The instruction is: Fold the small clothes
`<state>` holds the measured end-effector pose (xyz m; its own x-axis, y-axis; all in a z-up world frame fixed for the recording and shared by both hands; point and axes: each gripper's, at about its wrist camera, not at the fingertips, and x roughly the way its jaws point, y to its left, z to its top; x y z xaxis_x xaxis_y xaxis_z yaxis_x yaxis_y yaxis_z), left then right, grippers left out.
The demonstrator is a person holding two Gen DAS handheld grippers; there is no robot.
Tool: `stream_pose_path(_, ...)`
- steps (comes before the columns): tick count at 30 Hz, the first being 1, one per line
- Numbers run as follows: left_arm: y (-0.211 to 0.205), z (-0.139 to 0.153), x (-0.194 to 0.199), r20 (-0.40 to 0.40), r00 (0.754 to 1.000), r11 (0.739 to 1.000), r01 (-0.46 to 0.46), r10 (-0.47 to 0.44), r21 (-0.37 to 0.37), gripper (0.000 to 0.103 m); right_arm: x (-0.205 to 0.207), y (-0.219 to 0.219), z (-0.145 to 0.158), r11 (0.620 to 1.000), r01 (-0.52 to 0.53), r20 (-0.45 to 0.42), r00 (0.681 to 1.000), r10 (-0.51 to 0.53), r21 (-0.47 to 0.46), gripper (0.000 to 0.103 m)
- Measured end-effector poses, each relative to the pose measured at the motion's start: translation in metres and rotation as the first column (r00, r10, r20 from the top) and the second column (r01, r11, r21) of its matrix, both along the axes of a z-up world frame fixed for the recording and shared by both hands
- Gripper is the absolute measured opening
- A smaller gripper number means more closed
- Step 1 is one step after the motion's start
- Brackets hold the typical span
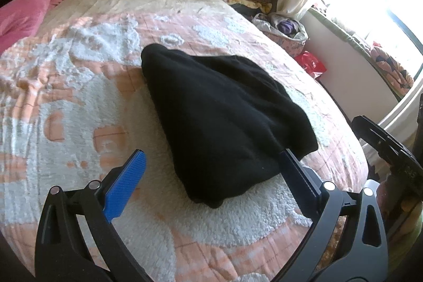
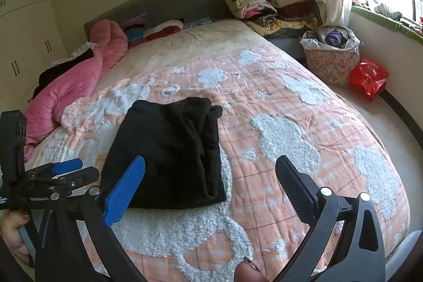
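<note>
A black garment (image 1: pixel 219 118) lies folded in a compact bundle on the peach and white bedspread (image 1: pixel 79 97). My left gripper (image 1: pixel 212 155) hovers over its near end, jaws wide open, with the pads clear of the cloth. In the right wrist view the same garment (image 2: pixel 169 149) lies ahead and to the left. My right gripper (image 2: pixel 211 160) is wide open above its right edge, holding nothing. The left gripper (image 2: pixel 76 171) also shows at the left of that view, held by a hand (image 2: pixel 13 231).
A pink quilt (image 2: pixel 79 86) is bunched along the bed's left side. Stacks of folded clothes (image 2: pixel 275 4) sit at the far right corner by the grey headboard. A flowered basket (image 2: pixel 330 60) and a red bag (image 2: pixel 368 78) stand on the floor below the window.
</note>
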<state>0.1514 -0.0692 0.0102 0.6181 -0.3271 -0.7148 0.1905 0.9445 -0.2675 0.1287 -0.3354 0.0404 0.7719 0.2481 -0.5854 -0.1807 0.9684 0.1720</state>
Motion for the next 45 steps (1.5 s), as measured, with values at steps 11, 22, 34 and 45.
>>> stream_pose_path(11,0.015,0.023,-0.026,0.085,0.996,1.000,-0.022,0.023,-0.007,0.094,-0.028,0.014,0.021,1.000,-0.007,0.092,0.996,0.010,-0.028,0.099)
stream_pose_path(22,0.025,0.035,-0.049,0.141,0.990,1.000,-0.030,0.029,-0.001,0.094,-0.052,0.023,0.029,0.999,-0.021,0.143,0.989,0.024,-0.027,0.099)
stream_pose_path(34,0.036,0.036,-0.078,0.204,0.978,0.999,-0.045,0.039,0.026,0.094,-0.075,0.034,0.030,0.999,-0.023,0.188,0.982,0.031,-0.049,0.099)
stream_pose_path(45,0.042,0.032,-0.098,0.231,0.972,0.998,-0.055,0.043,0.044,0.094,-0.094,0.040,0.024,0.999,-0.001,0.196,0.981,0.009,-0.040,0.099)
